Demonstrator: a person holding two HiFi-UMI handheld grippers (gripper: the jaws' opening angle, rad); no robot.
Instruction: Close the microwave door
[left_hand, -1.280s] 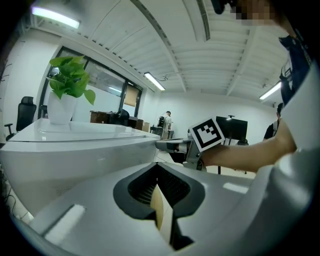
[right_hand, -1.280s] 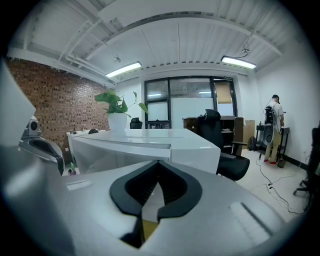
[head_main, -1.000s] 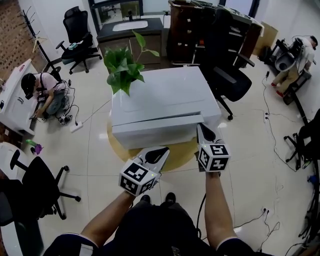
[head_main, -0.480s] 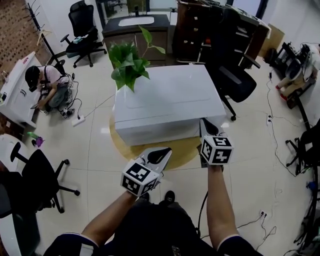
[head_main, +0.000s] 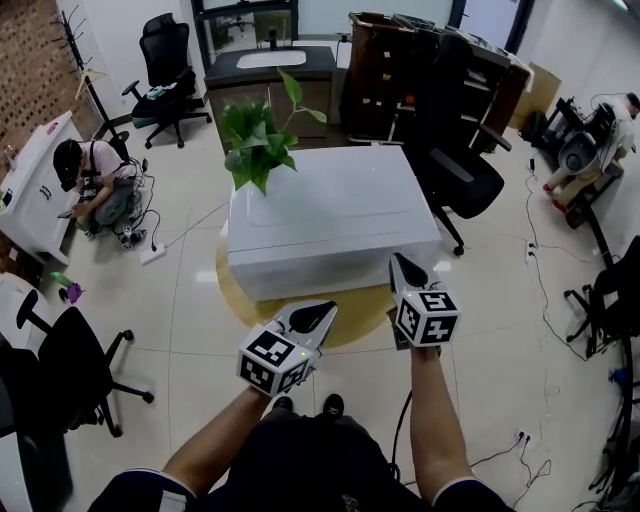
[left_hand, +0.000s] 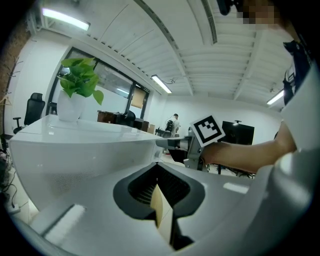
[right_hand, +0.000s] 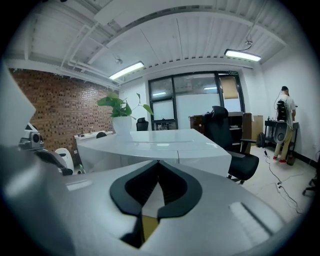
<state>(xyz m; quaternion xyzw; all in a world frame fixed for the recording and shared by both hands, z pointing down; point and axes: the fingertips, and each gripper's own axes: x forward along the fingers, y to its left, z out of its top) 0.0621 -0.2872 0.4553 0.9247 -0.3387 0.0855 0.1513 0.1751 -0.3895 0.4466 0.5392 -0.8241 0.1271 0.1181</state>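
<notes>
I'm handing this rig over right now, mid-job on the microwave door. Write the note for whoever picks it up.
Left claw: shut, empty, held just short of the microwave front.
Right claw: shut, empty, tip by the right end of the front; contact unclear.
The microwave sits on the round table, with the plant behind it.
Done: the door looks closed, with the front face flush.
Left: confirm that it has latched, then draw both claws back.
</notes>
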